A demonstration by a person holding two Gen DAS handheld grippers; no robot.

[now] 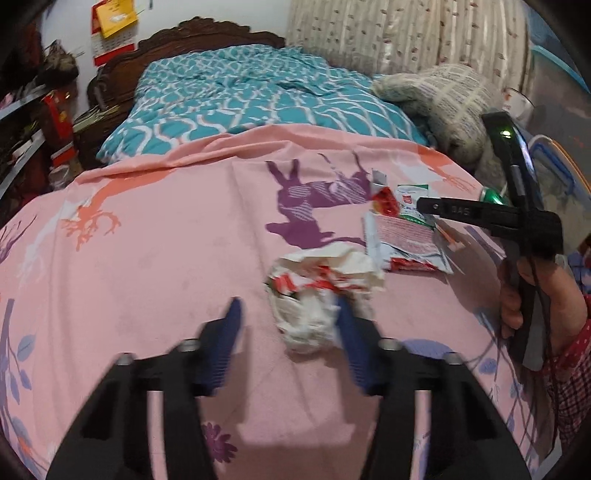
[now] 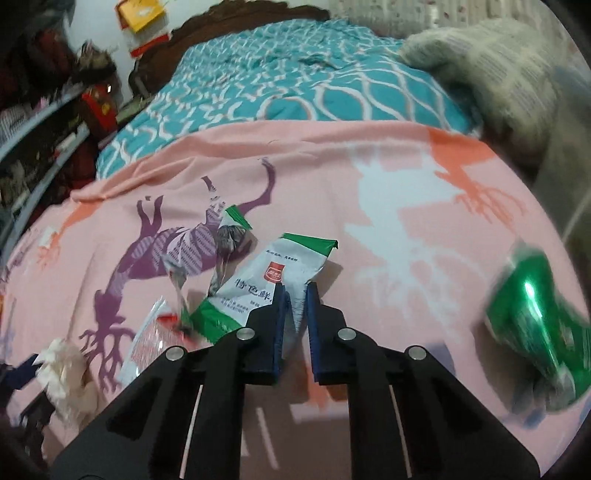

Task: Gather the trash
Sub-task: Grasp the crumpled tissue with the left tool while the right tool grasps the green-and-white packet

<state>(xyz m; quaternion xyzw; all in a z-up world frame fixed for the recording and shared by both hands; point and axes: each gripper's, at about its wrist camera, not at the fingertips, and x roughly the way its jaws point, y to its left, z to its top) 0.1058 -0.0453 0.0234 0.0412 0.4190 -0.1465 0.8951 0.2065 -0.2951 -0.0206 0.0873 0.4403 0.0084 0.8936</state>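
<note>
On the pink bedspread [image 1: 166, 258] lies a crumpled white-and-red paper wad [image 1: 321, 280]. My left gripper [image 1: 287, 302] stands around its near end: the right pad touches the wad, the left pad is clear of it. My right gripper [image 2: 296, 295] is shut on the edge of a white-and-green snack packet [image 2: 273, 273]. The left wrist view shows that gripper [image 1: 424, 205] from the side, with a hand [image 1: 517, 299] on its grip. A flat red-and-white wrapper [image 1: 402, 236], a torn silver wrapper [image 2: 232, 232] and a green can [image 2: 535, 325] lie close by.
A teal patterned quilt [image 1: 240, 96] covers the far half of the bed, below a dark wooden headboard [image 1: 192, 40]. A grey plush blanket [image 1: 443, 99] is heaped at the far right. Cluttered shelves [image 1: 26, 140] line the left side, and a curtain [image 1: 388, 33] hangs behind.
</note>
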